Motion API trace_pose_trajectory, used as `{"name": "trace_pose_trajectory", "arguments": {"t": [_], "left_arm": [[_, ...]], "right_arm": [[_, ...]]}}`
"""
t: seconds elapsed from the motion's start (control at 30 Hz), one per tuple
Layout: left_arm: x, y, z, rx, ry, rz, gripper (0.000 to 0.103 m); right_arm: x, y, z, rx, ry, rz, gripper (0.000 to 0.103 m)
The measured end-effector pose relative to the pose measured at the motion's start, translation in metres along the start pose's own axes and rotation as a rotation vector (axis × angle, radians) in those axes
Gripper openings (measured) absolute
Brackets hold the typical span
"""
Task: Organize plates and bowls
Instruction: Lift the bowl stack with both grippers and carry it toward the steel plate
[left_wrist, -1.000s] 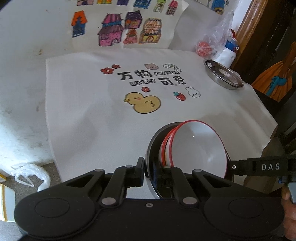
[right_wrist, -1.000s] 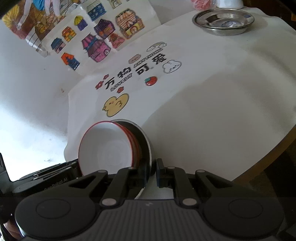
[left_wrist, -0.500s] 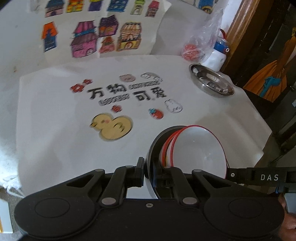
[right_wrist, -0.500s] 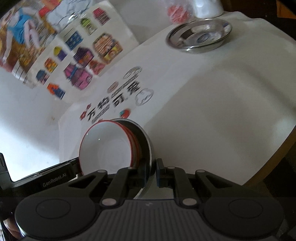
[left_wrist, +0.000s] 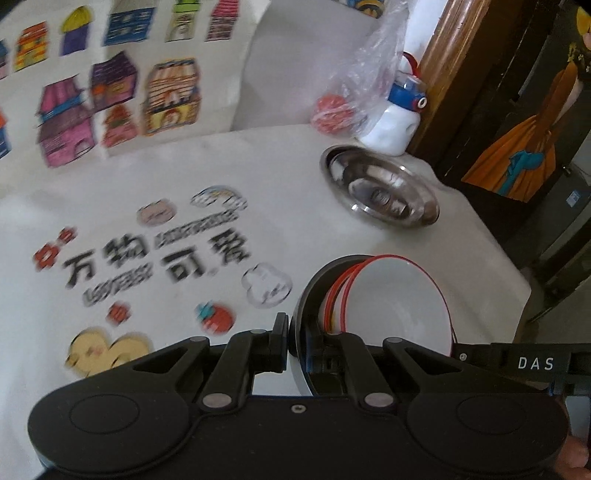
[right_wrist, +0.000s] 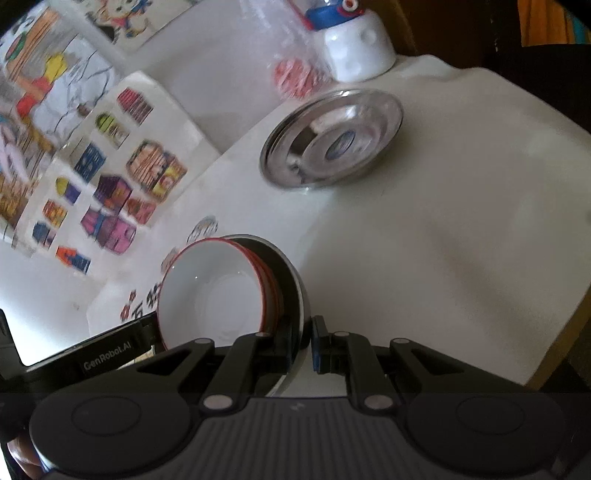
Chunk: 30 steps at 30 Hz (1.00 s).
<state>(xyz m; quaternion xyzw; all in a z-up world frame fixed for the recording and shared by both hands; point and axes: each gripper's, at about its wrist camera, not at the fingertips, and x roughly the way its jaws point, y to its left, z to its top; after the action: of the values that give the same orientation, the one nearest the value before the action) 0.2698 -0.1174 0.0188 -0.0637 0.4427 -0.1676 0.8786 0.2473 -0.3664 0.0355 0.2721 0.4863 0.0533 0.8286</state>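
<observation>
Both tools (left_wrist: 293, 341) (right_wrist: 308, 341) clamp the bowl stack's (left_wrist: 391, 295) opposite rims.

The left gripper (left_wrist: 293, 338) is sitting at the bottom centre of its own view, angling downward, its jaws clamping nearly shut on a dish rim (left_wrist: 300, 314). The right gripper (right_wrist: 308, 341) is filling the bottom of its own frame, also tilting downward, jaws pinching the opposite edge of that rim. Each gripper's body is showing at the other view's lower edge. A bit of hand (left_wrist: 572, 458) is peeking in at the lower right corner.
</observation>
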Motion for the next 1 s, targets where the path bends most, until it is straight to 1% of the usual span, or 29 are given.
{"name": "trace_pose_trajectory", "arguments": {"t": [0.33,0.53,0.67,0.8,1.0], "left_arm": [[0.035,-0.030,0.056,0.017,-0.052,-0.018,0.006],[0.053,-0.047,0.090,0.040,-0.089,-0.026,0.006],[0.068,-0.056,0.110,0.047,-0.107,-0.037,0.006],[0.090,-0.063,0.127,0.043,-0.105,-0.042,0.006],[0.118,-0.067,0.138,0.032,-0.088,-0.039,0.006]], "right_arm": [[0.007,-0.018,0.066,0.011,-0.050,-0.007,0.013],[0.011,-0.028,0.108,-0.002,-0.085,-0.031,0.013],[0.019,-0.034,0.127,-0.002,-0.092,-0.049,0.013],[0.031,-0.043,0.141,0.009,-0.097,-0.059,0.013],[0.048,-0.057,0.154,0.024,-0.101,-0.062,0.013]]}}
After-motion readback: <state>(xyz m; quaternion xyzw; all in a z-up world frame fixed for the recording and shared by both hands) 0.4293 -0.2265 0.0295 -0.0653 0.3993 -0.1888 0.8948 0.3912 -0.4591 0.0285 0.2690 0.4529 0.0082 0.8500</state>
